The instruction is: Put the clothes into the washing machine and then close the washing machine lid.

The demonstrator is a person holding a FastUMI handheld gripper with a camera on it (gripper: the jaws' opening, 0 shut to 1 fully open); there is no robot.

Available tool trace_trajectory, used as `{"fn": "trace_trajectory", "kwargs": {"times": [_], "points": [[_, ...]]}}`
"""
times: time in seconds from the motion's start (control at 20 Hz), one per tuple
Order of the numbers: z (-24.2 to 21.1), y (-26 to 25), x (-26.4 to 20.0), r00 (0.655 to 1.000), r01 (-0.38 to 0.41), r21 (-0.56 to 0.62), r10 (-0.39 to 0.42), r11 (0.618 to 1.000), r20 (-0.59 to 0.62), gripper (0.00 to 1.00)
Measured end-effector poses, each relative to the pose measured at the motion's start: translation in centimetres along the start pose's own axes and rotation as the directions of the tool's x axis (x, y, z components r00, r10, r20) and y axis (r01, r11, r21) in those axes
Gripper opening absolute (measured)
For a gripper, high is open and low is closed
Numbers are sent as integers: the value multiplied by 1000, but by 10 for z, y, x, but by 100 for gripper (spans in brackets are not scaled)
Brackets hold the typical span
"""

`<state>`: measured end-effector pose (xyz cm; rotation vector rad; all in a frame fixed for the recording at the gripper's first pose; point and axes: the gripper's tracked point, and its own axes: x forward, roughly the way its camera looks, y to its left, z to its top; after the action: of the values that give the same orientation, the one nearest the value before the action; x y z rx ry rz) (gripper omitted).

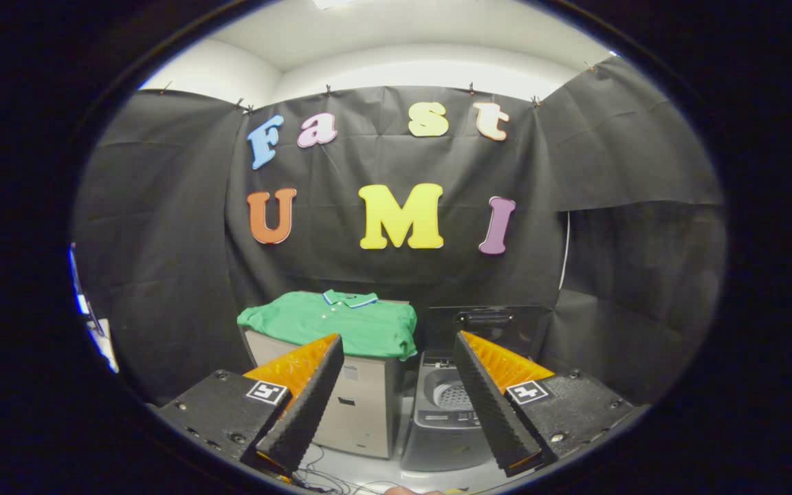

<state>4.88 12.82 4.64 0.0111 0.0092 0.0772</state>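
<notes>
A folded green polo shirt [337,322] lies on top of a pale box-shaped cabinet [361,405], well beyond my left finger. To its right stands a small dark top-loading washing machine [445,419], its lid [485,323] raised upright against the black cloth and its drum [452,394] showing. My gripper [396,347] is open, fingers spread wide, with nothing between them. It hangs some way back from both the shirt and the machine. The right finger covers part of the washer's rim.
Black cloth walls close the booth behind and on both sides. Thin cables [331,474] trail over the pale floor in front of the cabinet. A gap of floor separates cabinet and washer.
</notes>
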Motion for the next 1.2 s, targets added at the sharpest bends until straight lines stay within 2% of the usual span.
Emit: {"fn": "trace_trajectory", "kwargs": {"times": [0.15, 0.45, 0.75, 0.85, 1.0, 1.2], "points": [[7, 23, 25, 999, -11, 8, 11, 1000, -33, 100], [15, 68, 83, 988, -88, -15, 86, 996, -128, 100], [6, 90, 178, 961, -143, -6, 137, 990, -239, 100], [-1, 100, 213, 939, -166, 19, 164, 986, -302, 100], [-12, 121, 259, 883, -222, 66, 229, 973, -410, 100], [-10, 147, 305, 831, -287, 50, 274, 957, -485, 100]]}}
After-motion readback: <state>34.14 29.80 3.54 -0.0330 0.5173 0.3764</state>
